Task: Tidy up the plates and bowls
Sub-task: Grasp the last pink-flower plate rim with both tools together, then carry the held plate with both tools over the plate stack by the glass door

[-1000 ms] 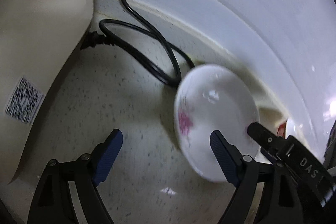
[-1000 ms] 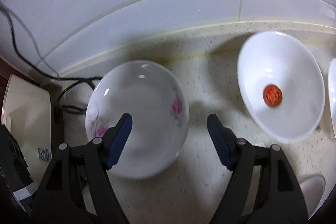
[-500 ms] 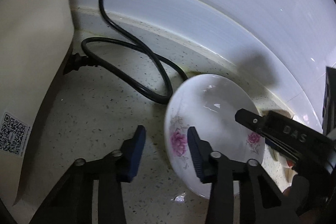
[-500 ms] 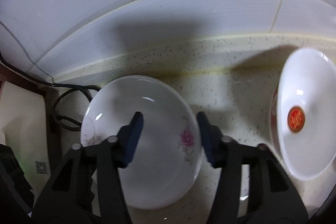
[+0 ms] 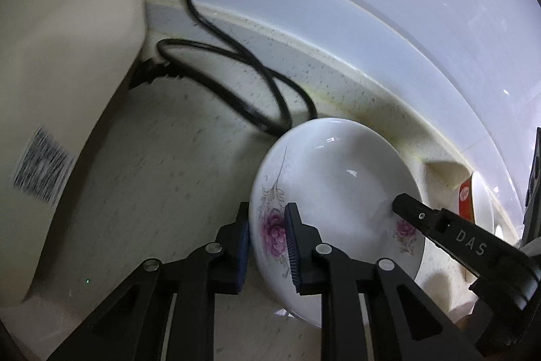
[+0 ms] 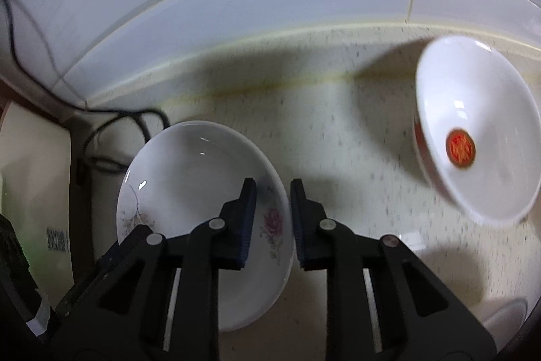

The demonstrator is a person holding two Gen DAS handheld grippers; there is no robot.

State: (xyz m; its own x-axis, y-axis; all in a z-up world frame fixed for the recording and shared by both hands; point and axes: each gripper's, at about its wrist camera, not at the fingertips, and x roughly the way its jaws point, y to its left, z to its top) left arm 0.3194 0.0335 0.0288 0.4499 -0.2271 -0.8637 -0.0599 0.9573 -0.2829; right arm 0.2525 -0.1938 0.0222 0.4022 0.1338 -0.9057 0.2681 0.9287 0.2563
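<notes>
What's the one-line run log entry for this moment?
left claw: closing on floral plate rim | right claw: closing on opposite rim | plate: on countertop

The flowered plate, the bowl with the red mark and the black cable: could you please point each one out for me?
flowered plate [image 6: 189, 178], right wrist view, bare white centre.
bowl with the red mark [image 6: 487, 110], right wrist view, inner white wall.
black cable [image 5: 236, 100], left wrist view, loop lying on the counter.

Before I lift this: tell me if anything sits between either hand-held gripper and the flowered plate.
Nothing visible does. The left hand-held gripper and right hand-held gripper each straddle opposite rims of the flowered plate, jaws closing. The black cable lies behind it.
</notes>
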